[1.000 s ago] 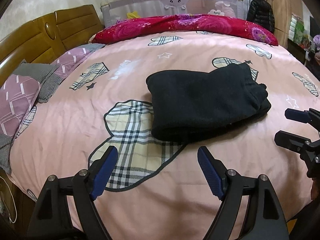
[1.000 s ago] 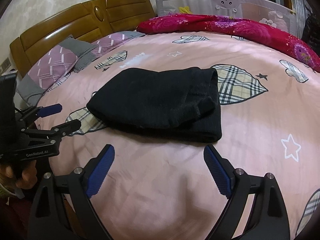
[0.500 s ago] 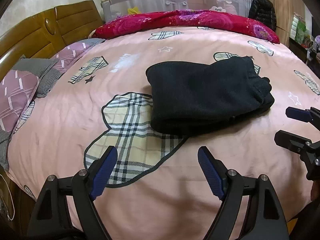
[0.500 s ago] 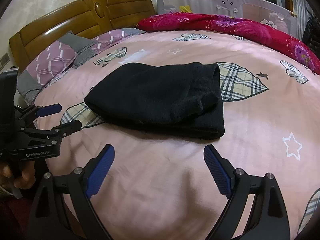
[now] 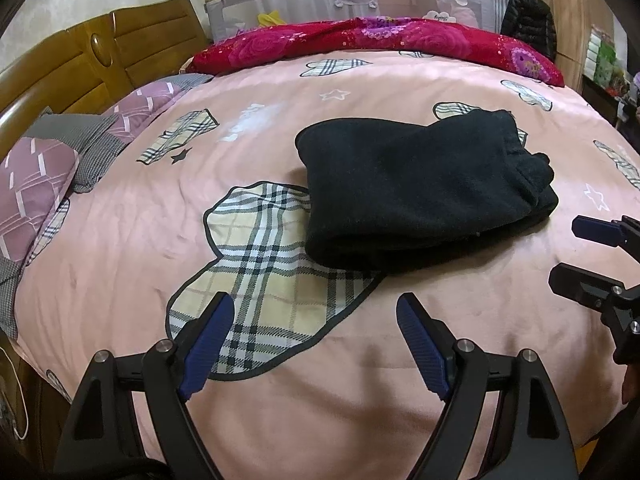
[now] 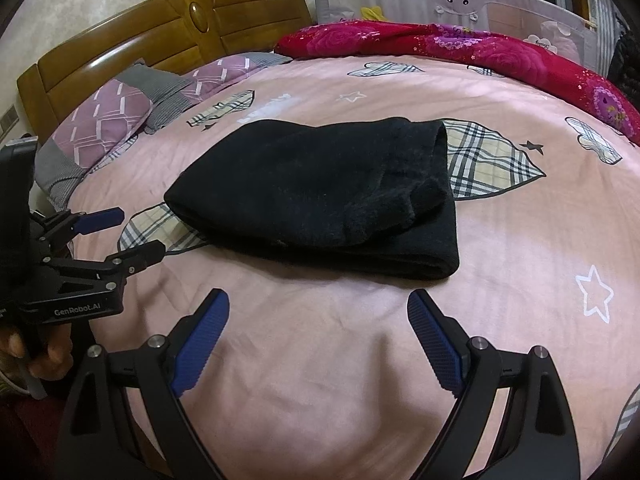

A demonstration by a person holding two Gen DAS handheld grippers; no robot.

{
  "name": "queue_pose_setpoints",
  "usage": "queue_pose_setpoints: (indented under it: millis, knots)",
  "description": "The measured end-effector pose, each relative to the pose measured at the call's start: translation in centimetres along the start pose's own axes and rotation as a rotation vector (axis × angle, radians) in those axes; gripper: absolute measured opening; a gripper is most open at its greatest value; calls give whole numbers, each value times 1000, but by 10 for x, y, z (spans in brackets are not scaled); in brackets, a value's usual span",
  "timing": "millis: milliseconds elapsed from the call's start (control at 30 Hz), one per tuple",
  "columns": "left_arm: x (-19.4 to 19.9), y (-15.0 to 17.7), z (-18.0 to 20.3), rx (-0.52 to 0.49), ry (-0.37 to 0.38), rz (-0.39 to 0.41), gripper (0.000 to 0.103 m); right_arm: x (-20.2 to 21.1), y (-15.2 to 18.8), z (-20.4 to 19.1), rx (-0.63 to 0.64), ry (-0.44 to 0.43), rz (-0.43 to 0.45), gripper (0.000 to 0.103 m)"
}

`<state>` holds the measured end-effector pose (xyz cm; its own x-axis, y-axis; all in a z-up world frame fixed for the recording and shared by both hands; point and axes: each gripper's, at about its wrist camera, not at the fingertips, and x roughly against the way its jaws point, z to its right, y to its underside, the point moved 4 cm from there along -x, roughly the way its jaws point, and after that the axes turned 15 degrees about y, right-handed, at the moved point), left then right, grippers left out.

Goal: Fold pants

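The black fleece pants lie folded into a thick rectangular bundle at the centre of both views, on the pink bedspread with plaid heart patches, one corner overlapping a patch. The left gripper sits at the bottom of its frame with blue-padded fingers spread wide, holding nothing; the right gripper is likewise spread and empty, short of the bundle's near edge. The fold looks essentially done. To finish well, I would only press the loose cuff end at the bundle's right flat and square the edges, without lifting layers apart.
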<state>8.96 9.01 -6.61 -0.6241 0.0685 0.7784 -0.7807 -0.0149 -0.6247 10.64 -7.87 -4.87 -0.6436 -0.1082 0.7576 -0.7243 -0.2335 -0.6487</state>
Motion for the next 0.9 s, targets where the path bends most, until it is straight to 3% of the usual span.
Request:
queue_pose_setpoints:
  millis: [900]
  knots:
    - [-2,-6,1,-5,2,6,84,-2,-8,0,-13,-13,13,91]
